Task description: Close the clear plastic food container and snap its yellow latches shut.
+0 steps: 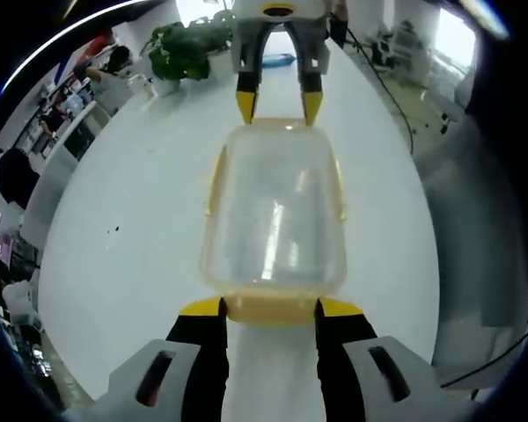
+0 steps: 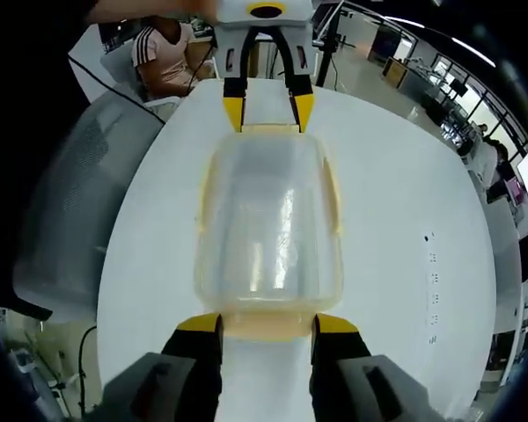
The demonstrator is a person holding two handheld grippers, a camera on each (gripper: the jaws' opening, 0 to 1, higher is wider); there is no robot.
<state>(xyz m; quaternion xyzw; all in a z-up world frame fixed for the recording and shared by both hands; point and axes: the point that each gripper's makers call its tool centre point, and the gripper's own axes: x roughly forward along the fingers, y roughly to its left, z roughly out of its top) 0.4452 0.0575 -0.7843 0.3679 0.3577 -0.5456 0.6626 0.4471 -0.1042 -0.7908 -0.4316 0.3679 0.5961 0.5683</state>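
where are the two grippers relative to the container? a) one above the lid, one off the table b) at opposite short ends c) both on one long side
b: the left gripper sits at one short end of the container, the right gripper faces it at the far end.

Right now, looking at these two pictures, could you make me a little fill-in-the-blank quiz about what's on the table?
1. The clear container rests on a ____ table.
2. Its latches are coloured ____.
3. The left hand-held gripper and the right hand-held gripper stand at ____ ends of the container.
4. On the table in the left gripper view stands a potted ____.

Missing words: white; yellow; opposite; plant
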